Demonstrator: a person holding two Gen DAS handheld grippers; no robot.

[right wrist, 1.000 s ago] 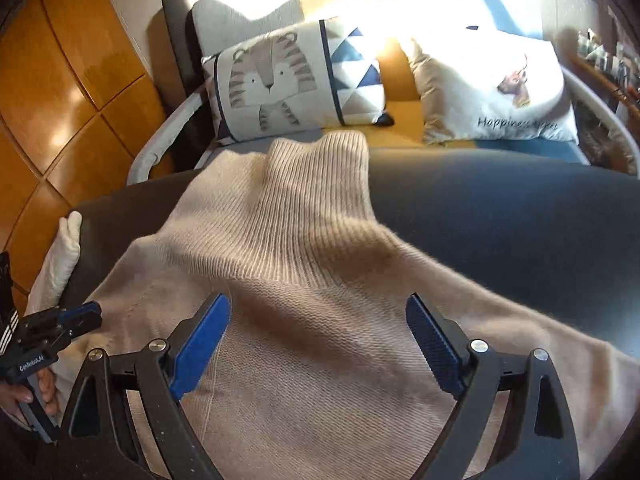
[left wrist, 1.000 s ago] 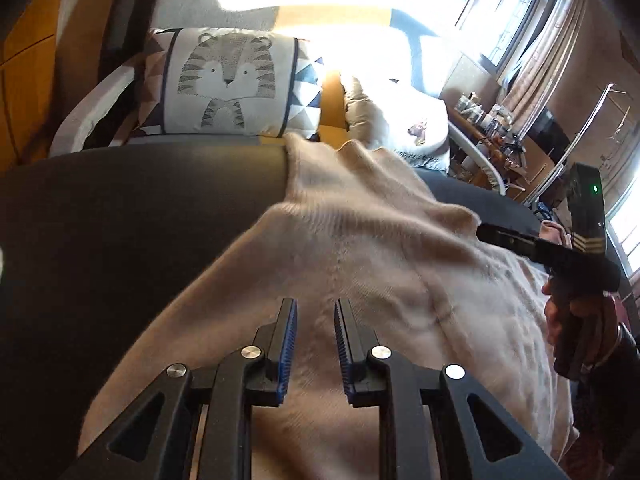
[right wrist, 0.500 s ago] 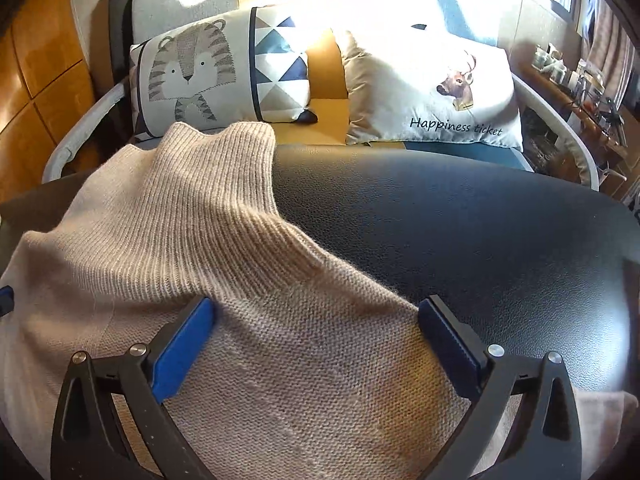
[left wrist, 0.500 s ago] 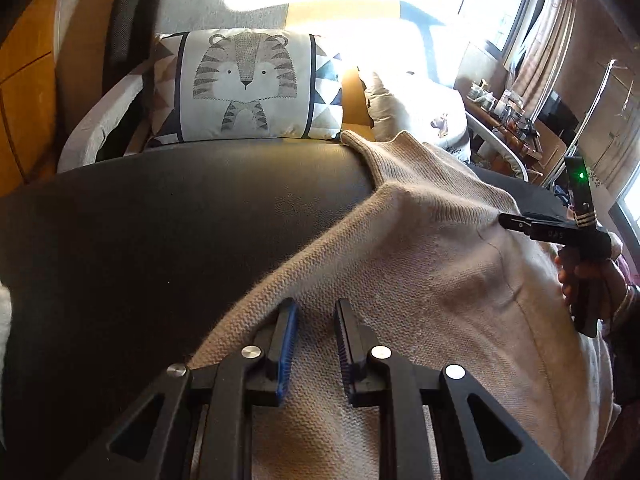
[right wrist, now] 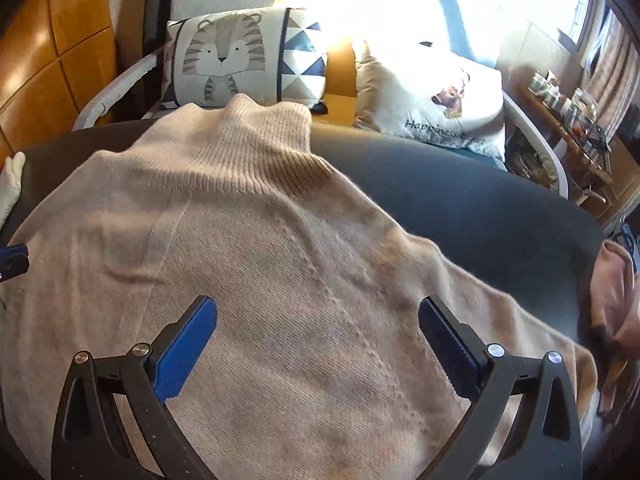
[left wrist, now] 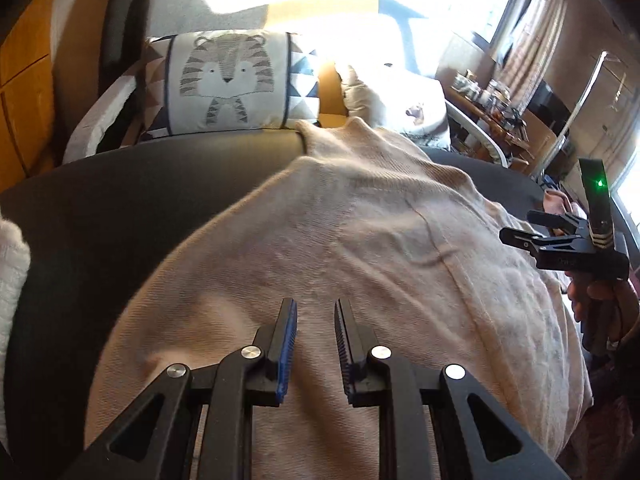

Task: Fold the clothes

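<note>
Sweater (right wrist: 280, 264), beige knit, lies spread flat on the dark round counter (right wrist: 460, 200), ribbed collar pointing away toward the tiger cushion (right wrist: 236, 60) on the sofa behind. Going left to right: folded white cloth (left wrist: 10, 264) at the counter's left edge; then the left claw (left wrist: 316, 344), narrow, a slim gap between its blue pads, nothing pinched, hovering over the lower body of the sweater; then the right claw (right wrist: 318, 344), jaws spread wide, nothing between the pads, just knit below them; far right a pink garment (right wrist: 612, 284) bunched at the counter edge, white deer cushion (right wrist: 440, 92) behind. Changed in the last second: the right claw went from fairly open to fully wide and both views swung sideways across the sweater and back, so the garment sits about centred again. Neither claw has cloth. Looks like the spreading is done and no fold has been made yet; first fold, probably a sleeve or side taken inward, comes next, with the wide right claw ready to take an edge.
</note>
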